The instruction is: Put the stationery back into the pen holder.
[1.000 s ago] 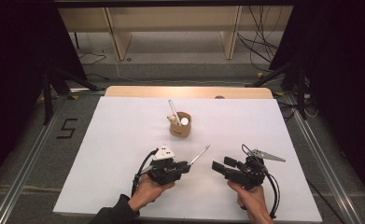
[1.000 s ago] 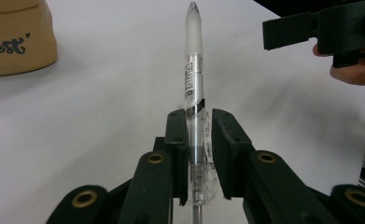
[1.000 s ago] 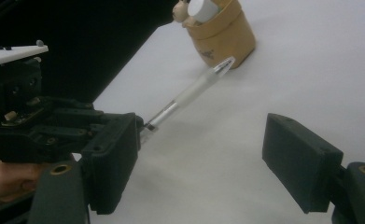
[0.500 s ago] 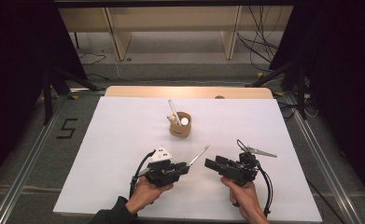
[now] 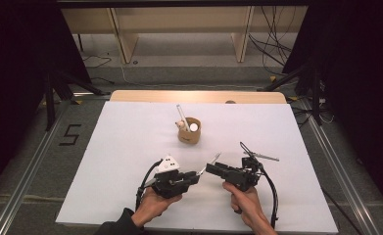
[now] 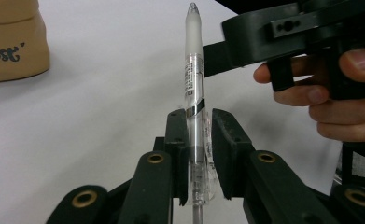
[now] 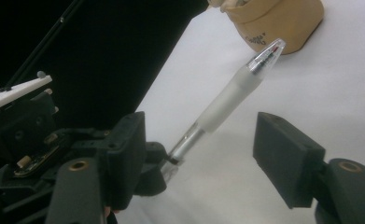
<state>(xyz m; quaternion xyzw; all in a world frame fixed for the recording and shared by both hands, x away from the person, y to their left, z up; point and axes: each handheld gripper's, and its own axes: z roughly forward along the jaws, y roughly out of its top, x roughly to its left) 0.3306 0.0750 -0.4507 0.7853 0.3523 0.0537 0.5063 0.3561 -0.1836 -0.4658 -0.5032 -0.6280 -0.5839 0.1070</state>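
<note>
White worktop (image 5: 130,147); tan cup (image 5: 189,131) stands mid-worktop, well apart from both grippers. Left gripper (image 6: 200,140) is pressed onto a clear pen (image 6: 194,93), held above the near worktop. Right gripper (image 7: 208,149) is spread around the pen's frosted grip. It is best centred there and closed squarely before the left lets go.

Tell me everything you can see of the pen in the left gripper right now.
The pen is a clear plastic ballpoint with a frosted white grip sleeve near its tip, a printed label and a dark band on the barrel. The left gripper is shut on its rear half, so it sticks out forward, off the white table, tip pointing away. The right gripper is open, its jaws either side of the grip sleeve without touching it. A tan cup stands farther back.
</note>
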